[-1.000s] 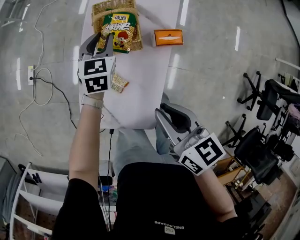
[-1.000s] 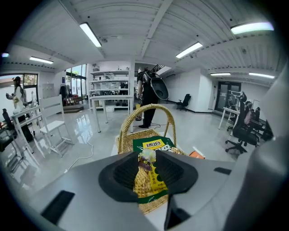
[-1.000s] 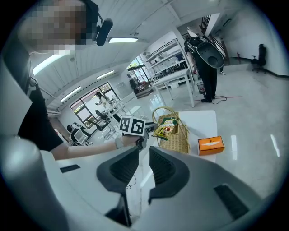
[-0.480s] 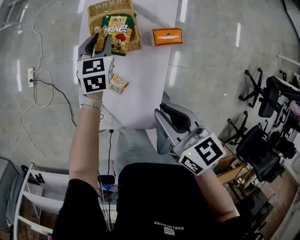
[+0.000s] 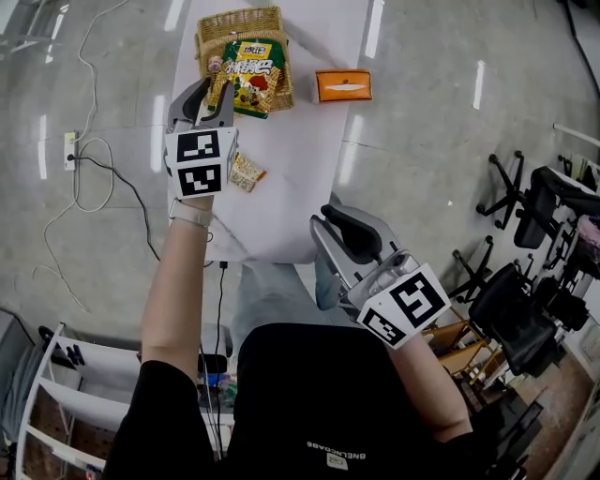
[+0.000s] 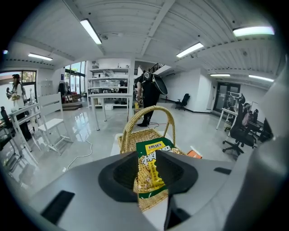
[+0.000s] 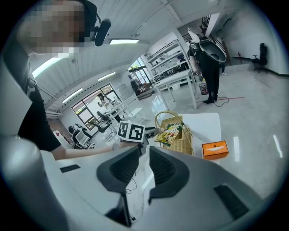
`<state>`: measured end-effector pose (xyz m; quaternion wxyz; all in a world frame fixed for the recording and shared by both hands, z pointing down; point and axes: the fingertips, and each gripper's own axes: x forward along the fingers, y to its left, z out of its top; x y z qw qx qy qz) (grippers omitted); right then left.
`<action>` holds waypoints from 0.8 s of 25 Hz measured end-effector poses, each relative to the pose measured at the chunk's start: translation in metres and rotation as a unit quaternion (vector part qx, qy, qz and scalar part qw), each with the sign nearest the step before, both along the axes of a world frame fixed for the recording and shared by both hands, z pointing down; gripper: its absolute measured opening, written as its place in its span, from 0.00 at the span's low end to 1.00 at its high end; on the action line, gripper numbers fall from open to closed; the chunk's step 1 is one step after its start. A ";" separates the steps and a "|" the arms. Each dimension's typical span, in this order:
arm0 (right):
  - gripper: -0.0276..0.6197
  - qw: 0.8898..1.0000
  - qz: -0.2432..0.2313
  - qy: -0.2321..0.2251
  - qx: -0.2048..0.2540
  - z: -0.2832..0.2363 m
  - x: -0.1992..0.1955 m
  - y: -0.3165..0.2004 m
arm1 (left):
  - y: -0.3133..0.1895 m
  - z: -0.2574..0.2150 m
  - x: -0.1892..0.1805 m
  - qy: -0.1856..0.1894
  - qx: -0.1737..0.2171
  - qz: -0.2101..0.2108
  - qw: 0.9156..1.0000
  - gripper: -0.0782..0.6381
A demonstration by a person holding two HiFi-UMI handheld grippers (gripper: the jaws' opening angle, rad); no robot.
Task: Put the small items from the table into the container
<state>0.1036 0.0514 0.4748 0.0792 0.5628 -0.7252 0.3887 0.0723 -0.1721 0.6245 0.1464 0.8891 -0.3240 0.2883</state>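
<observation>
We're holding left claw (image 5: pixel 215 90) clenched on small snack packet (image 6: pixel 149 178) above basket (image 5: pixel 217 19) rim, lining up drop. Right claw (image 7: pixel 144 155) idling empty, jaws slightly parted. Second packet (image 5: pixel 247 172) waiting on desk (image 5: pixel 300 169).

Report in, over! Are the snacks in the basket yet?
Left gripper: fingers shut on green snack bag, at wicker basket. Right gripper empty, fingers slightly apart. Small snack packet waiting on table. Nothing in the way.
</observation>
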 end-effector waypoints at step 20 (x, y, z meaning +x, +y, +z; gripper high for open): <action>0.16 0.991 -0.026 0.039 0.121 -0.107 -0.019 -0.035 | 0.071 -0.169 -0.041 0.061 0.040 0.030 0.997 0.28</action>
